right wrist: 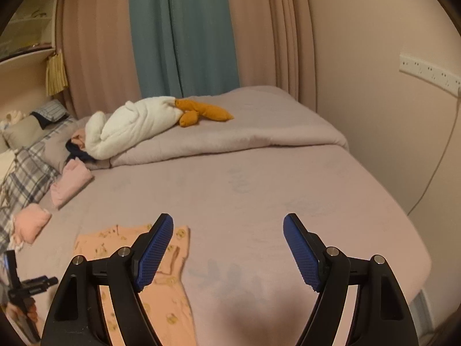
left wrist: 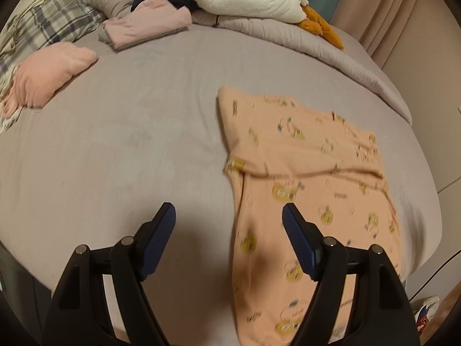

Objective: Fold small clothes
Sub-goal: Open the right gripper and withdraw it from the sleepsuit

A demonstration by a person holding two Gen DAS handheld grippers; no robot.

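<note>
Both the left gripper (left wrist: pixel 229 213) and right gripper (right wrist: pixel 228 223) hang with jaws apart and empty above the peach garment (left wrist: pixel 305 173), lower right of frame, folded once, likely awaiting another fold.

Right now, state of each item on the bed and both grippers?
Left gripper: open, empty.
Right gripper: open, empty.
Peach printed garment: flat on the bed, partly folded, one layer over another.
Pink folded garment: folded, set aside.
Fuzzy pink garment: bundled.
Curtains: drawn.
</note>
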